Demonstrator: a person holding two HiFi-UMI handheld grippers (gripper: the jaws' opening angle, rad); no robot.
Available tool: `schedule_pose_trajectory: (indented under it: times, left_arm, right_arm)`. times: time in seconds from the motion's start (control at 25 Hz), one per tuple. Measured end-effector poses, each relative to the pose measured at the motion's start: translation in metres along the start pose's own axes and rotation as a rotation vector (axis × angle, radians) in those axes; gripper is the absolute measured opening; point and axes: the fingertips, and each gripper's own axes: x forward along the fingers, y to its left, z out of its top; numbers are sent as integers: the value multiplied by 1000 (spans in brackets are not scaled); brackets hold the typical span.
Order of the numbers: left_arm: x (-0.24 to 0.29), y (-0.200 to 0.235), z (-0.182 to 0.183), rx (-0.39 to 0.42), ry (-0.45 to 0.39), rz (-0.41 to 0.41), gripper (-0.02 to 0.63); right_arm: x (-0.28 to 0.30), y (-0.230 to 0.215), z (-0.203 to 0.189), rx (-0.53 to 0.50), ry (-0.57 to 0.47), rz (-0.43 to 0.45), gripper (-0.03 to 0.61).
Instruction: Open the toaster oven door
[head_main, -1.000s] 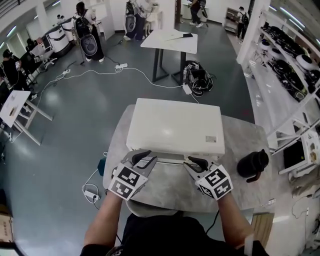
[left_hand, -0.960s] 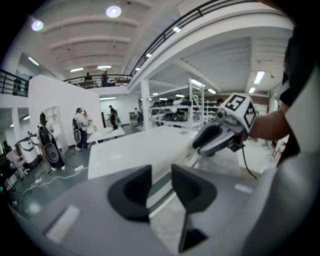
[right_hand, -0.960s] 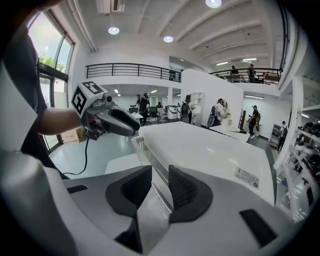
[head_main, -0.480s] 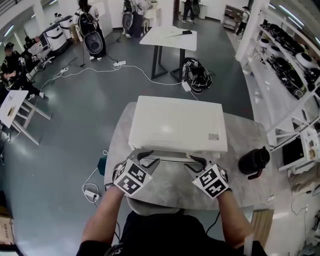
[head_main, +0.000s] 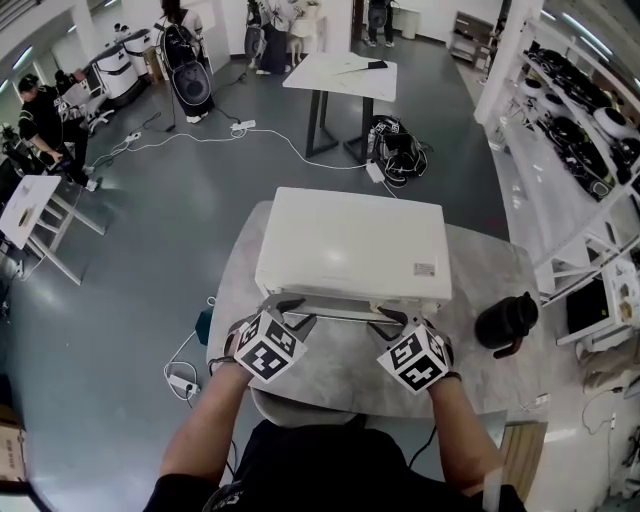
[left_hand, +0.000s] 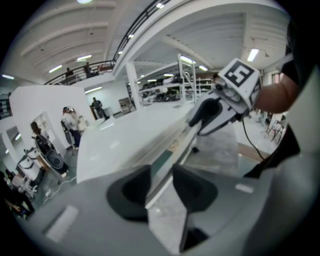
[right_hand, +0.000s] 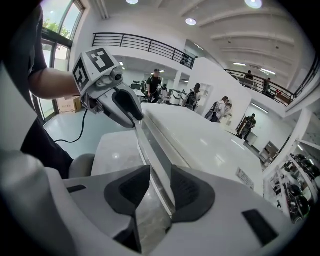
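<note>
Jaws of left tool (left_hand: 159, 182), right tool (right_hand: 160, 182) wider than 1 second ago, apart around toaster oven handle (head_main: 340, 312).

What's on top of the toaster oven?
On the toaster oven, only a small label near its right front corner. Its inside cannot be seen: its own top panel covers it.

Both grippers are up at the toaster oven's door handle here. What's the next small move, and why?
Probably close both sets of jaws on the handle. The left gripper and right gripper each straddle the bar near its ends, jaws apart and pads not clamping it, and the toaster oven door looks shut. Pulling now would likely slip off.
</note>
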Motion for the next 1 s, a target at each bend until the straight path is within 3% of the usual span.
schedule_pose_trajectory:
  times: [0.16, 0.4, 0.68, 1.0]
  left_arm:
    - [-2, -6, -6, 35, 36, 28, 146]
    - [-8, -24, -13, -13, 64, 73, 157]
    - [-18, -50, -1, -83, -7, 111, 160]
    - [-25, -65, -34, -100, 21, 71, 172]
  right_arm:
    - [-3, 7, 0, 5, -24, 19, 106]
    - [-11, 25, -8, -21, -60, 34, 97]
    - [-17, 49, -22, -7, -92, 91, 87]
    - [-20, 74, -38, 61, -42, 50, 101]
